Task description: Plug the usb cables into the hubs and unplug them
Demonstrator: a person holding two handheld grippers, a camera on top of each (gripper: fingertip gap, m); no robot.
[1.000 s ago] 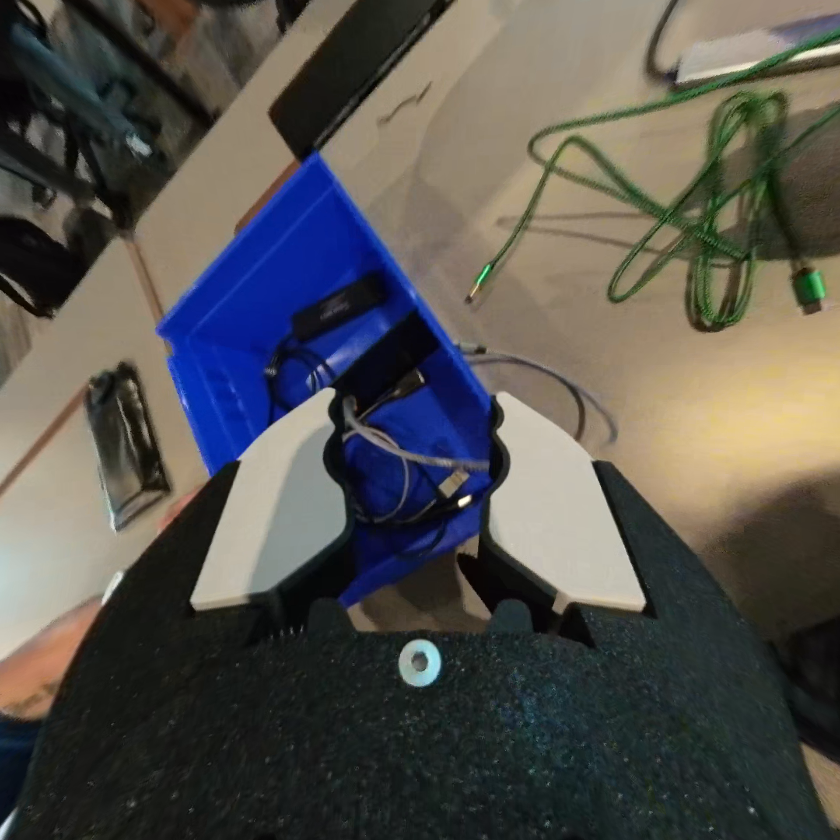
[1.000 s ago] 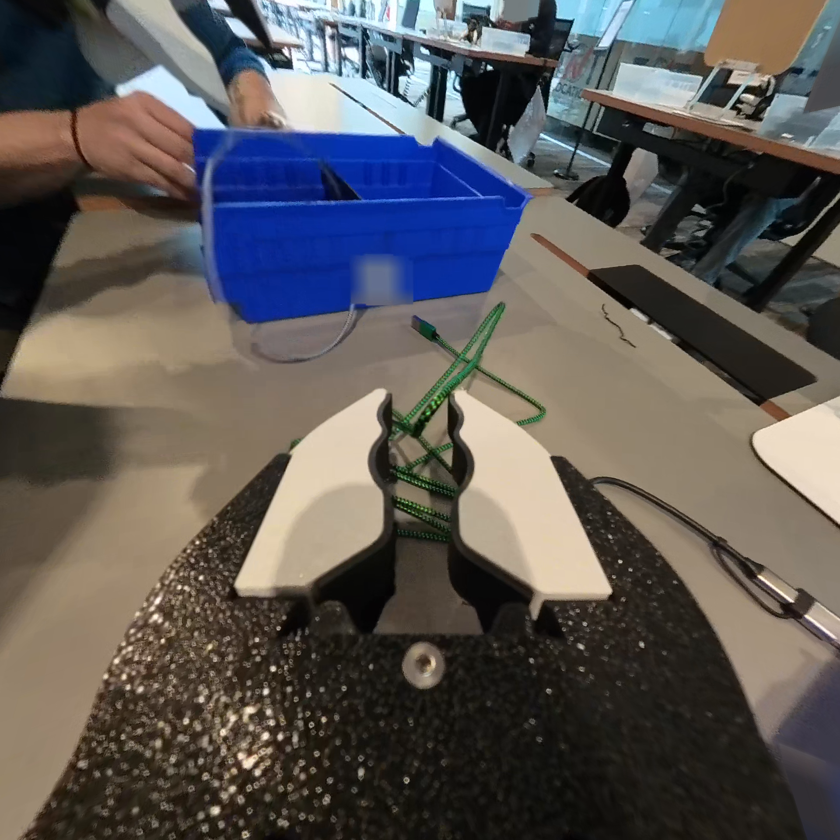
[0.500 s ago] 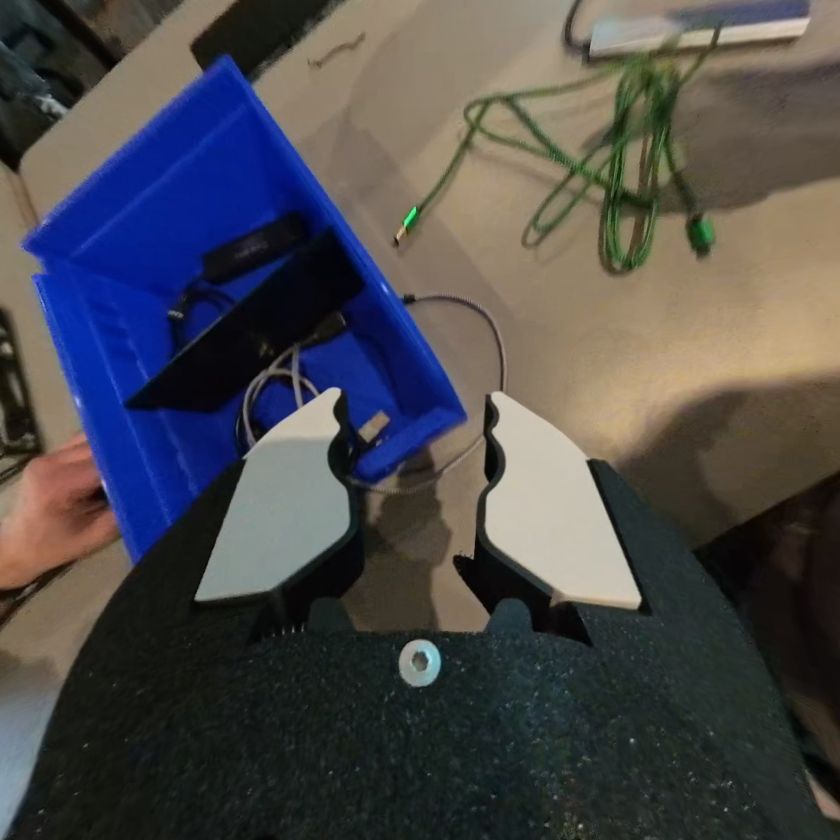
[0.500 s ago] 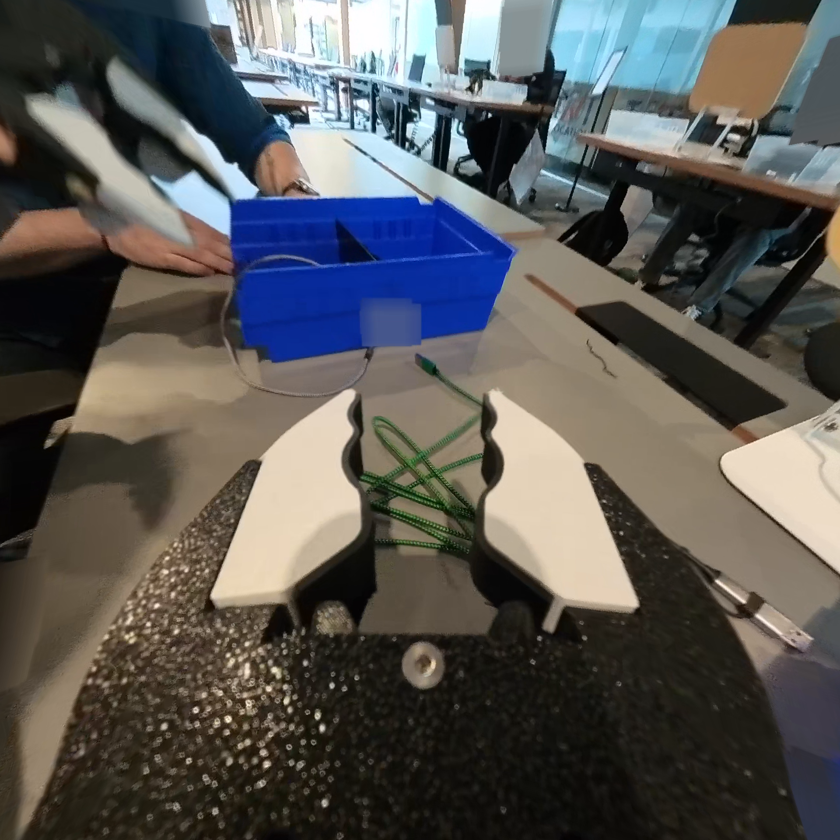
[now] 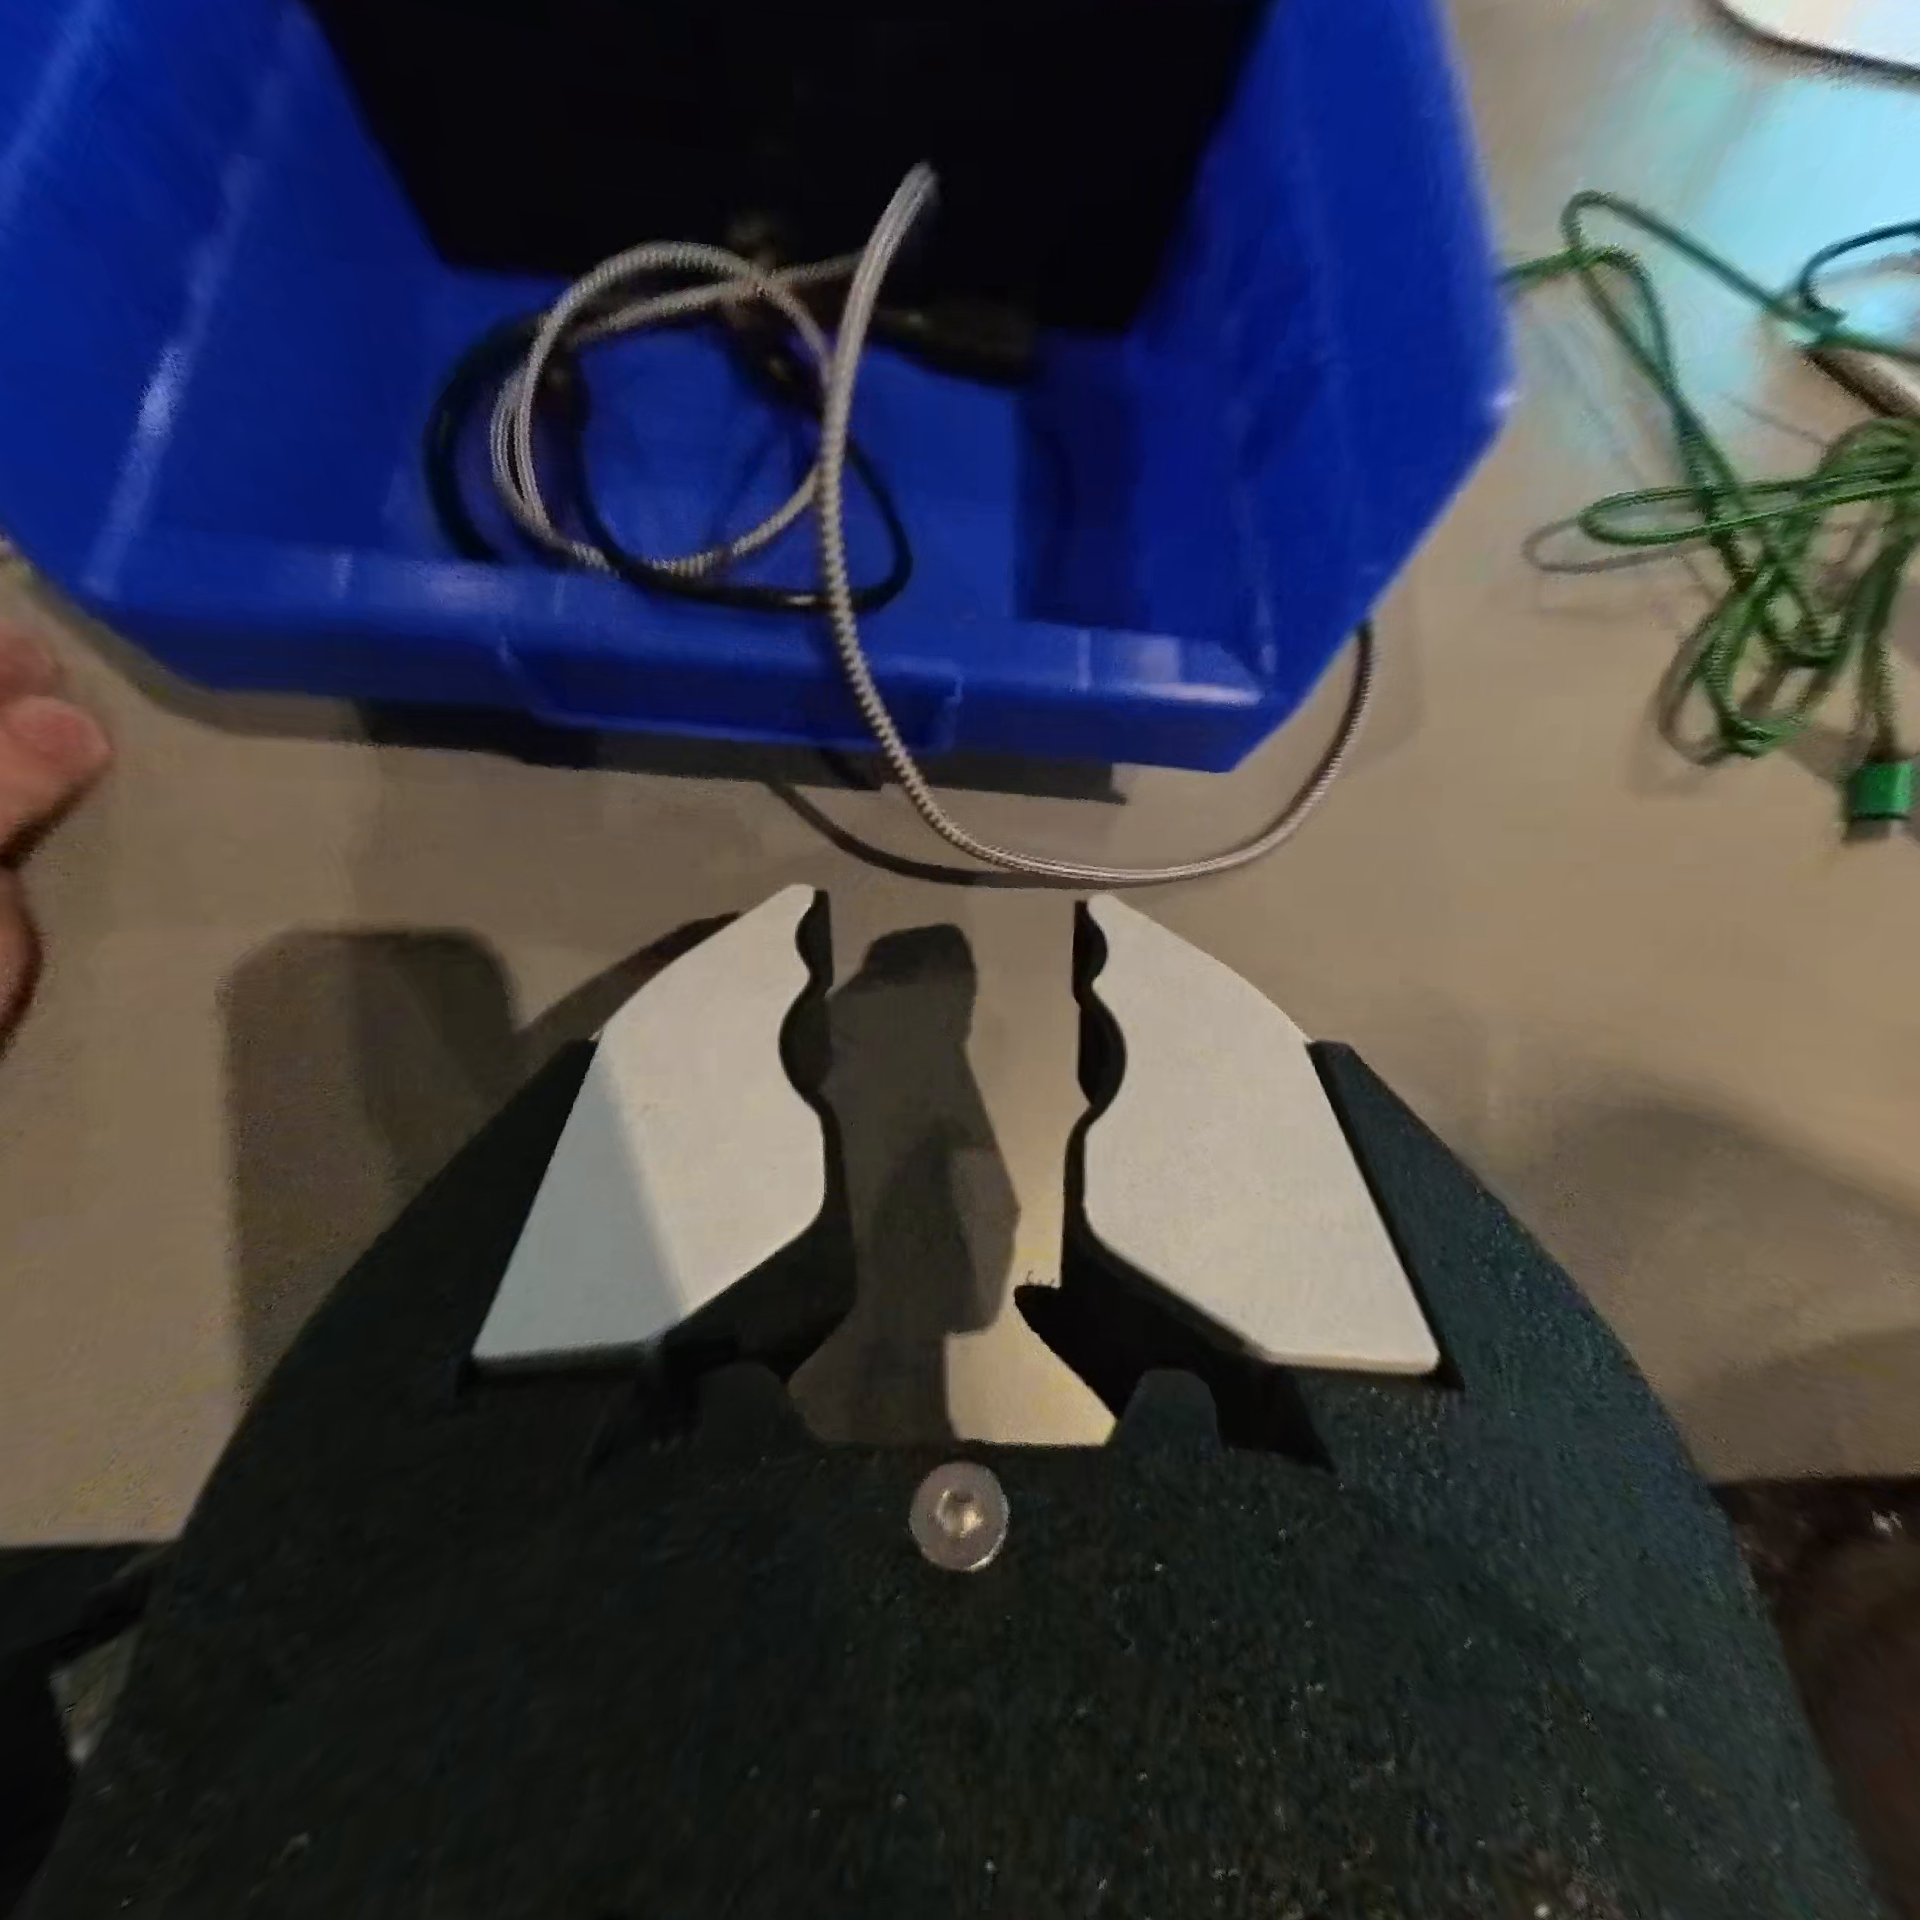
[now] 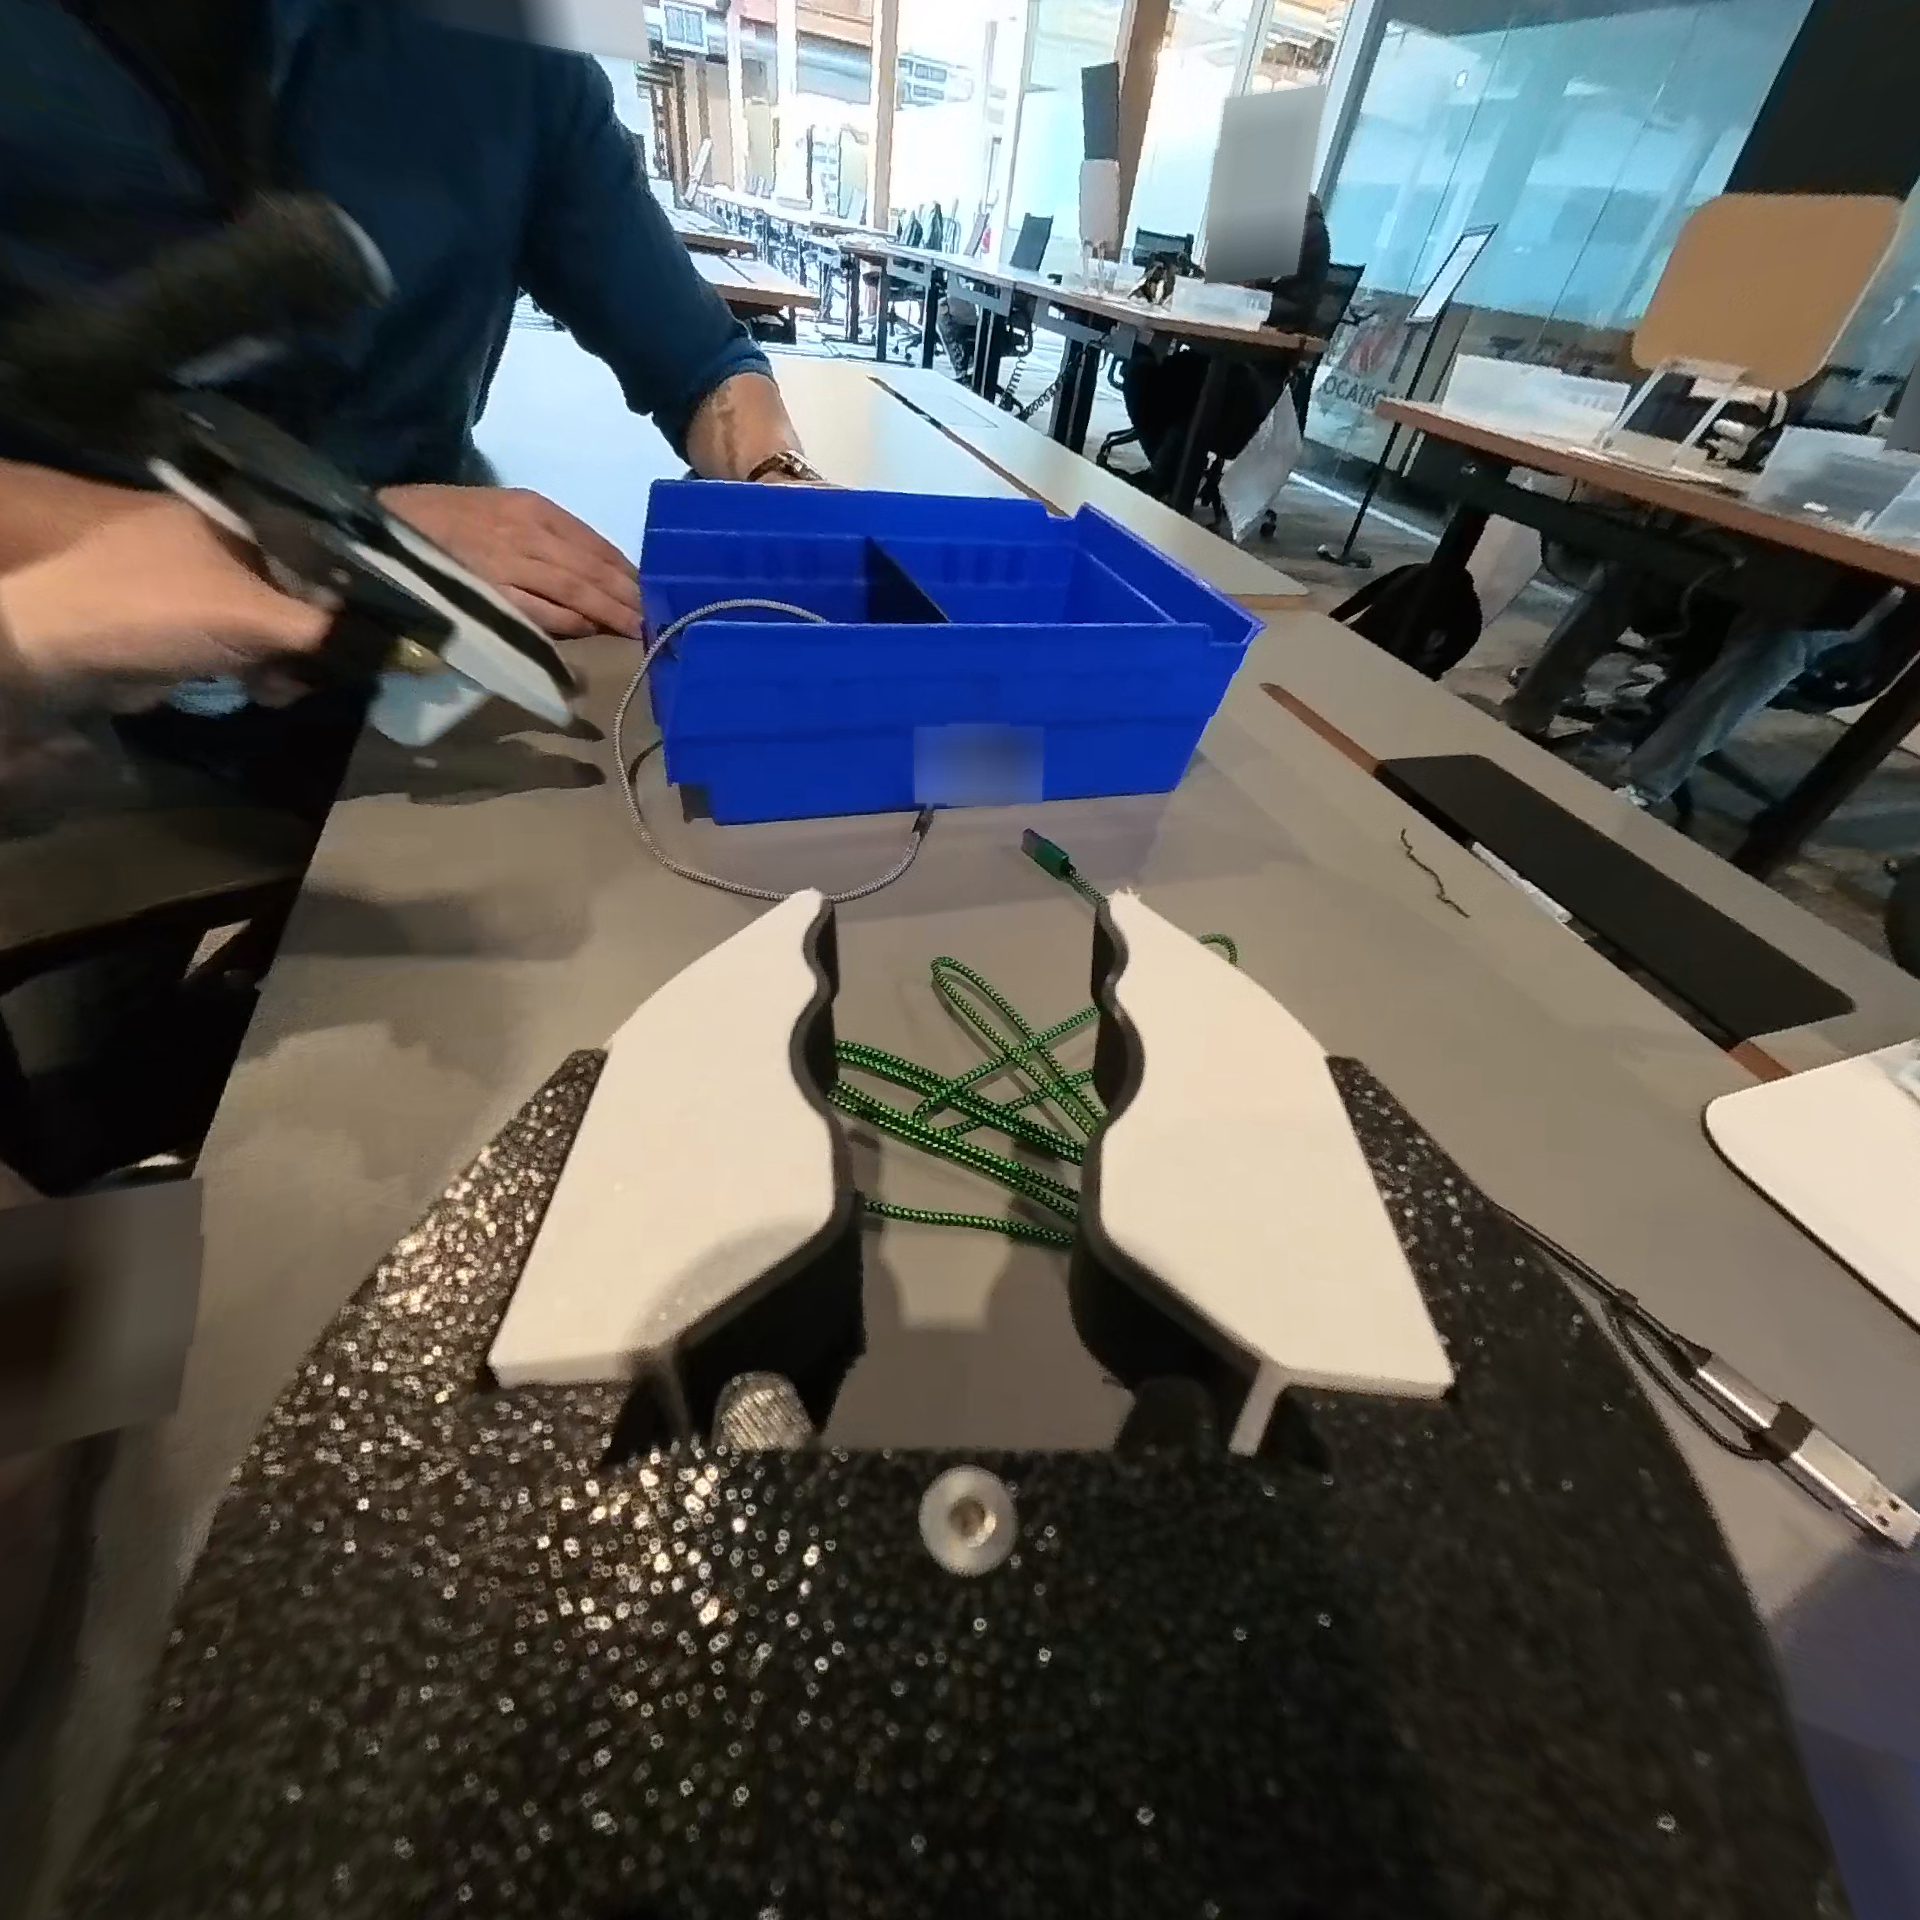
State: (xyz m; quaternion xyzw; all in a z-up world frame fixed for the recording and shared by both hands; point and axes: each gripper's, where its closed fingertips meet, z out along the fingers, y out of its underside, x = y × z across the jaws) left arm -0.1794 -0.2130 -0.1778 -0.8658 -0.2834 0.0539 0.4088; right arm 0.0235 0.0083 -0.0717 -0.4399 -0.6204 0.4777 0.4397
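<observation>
A blue bin (image 5: 312, 436) (image 6: 831, 717) stands on the grey table, split by a black divider (image 6: 904, 587). A grey braided cable (image 5: 862, 644) coils inside it, drops over the near rim and loops on the table (image 6: 634, 800). A black cable (image 5: 468, 520) also lies in the bin. My left gripper (image 5: 951, 914) is open and empty, just short of the bin's near wall; it shows blurred in the right wrist view (image 6: 488, 665). A green braided cable (image 5: 1766, 582) (image 6: 966, 1091) lies tangled on the table. My right gripper (image 6: 961, 914) is open and empty above that tangle.
A person's hand (image 6: 520, 561) rests on the table by the bin's far left side; fingers (image 5: 42, 748) show at the left edge. A grey USB plug on a black cable (image 6: 1808, 1465) lies to the right. A black pad (image 6: 1610, 883) and a white device (image 6: 1829, 1174) lie further right. The left gripper's tips are roughly 30 centimeters from the right gripper's.
My left gripper swung round to face the bin's end wall and came lower and closer. My right gripper opened wider and drew back a little. The bin was shifted on the table.
</observation>
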